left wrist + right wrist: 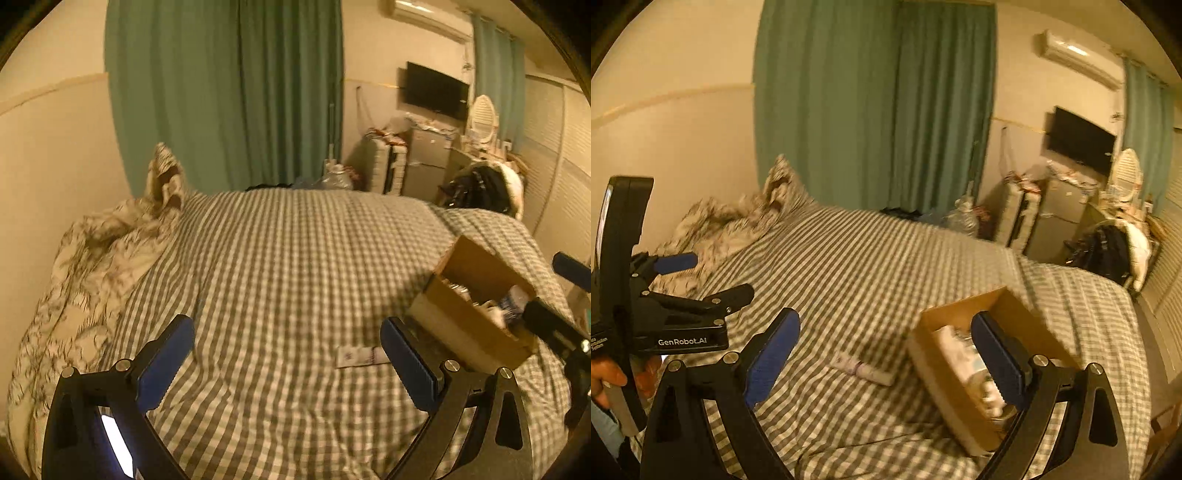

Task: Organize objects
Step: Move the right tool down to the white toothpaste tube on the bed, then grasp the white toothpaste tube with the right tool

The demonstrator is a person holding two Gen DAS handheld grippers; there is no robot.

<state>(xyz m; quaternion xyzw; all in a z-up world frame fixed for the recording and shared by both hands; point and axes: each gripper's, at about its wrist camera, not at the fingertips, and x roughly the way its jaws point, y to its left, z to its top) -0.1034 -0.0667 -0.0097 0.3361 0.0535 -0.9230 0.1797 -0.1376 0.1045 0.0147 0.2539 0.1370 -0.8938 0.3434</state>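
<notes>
1 bed with a green-and-white checked cover (288,258) carries 1 open brown cardboard box (476,295) and 1 flat white packet (360,357) lying just left of the box. The box holds several small white items, too blurred to count. 2 grippers hang above the bed: the left gripper (288,360) has its jaws wide and holds nothing; the right gripper (886,360), over the box's near side, likewise has jaws wide and holds nothing. 1 crumpled patterned quilt (92,280) lies at the bed's left edge.

Grey-and-white checked bedspread (280,258), brown cardboard box (945,380), green curtain (229,92), blue gripper pads (166,365)
</notes>
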